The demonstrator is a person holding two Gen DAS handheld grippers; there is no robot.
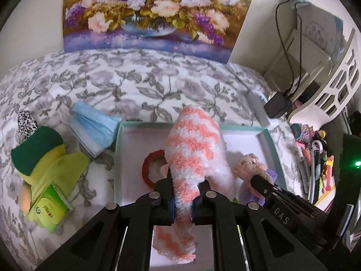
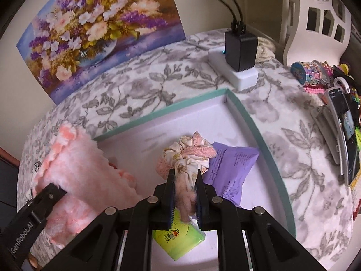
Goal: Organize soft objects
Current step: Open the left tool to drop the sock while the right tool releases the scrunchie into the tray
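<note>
Left wrist view: we've got the left gripper (image 1: 183,194) clamped on the fuzzy sock (image 1: 194,144), pointing lengthwise over the box (image 1: 269,144), while the right gripper (image 2: 184,194) pinches the scrunchie (image 2: 187,153).

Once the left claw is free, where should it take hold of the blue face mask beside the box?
Grip the blue face mask at its bunched, pleated end near the box's left rim, where the folds stand up off the cloth. Come from above, jaws across the pleats. The left claw holds the striped sock now.

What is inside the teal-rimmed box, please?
In the box: a purple packet, a green tissue pack, a red ring. Each gripper holds an item above it; these hide part of the floor.
</note>
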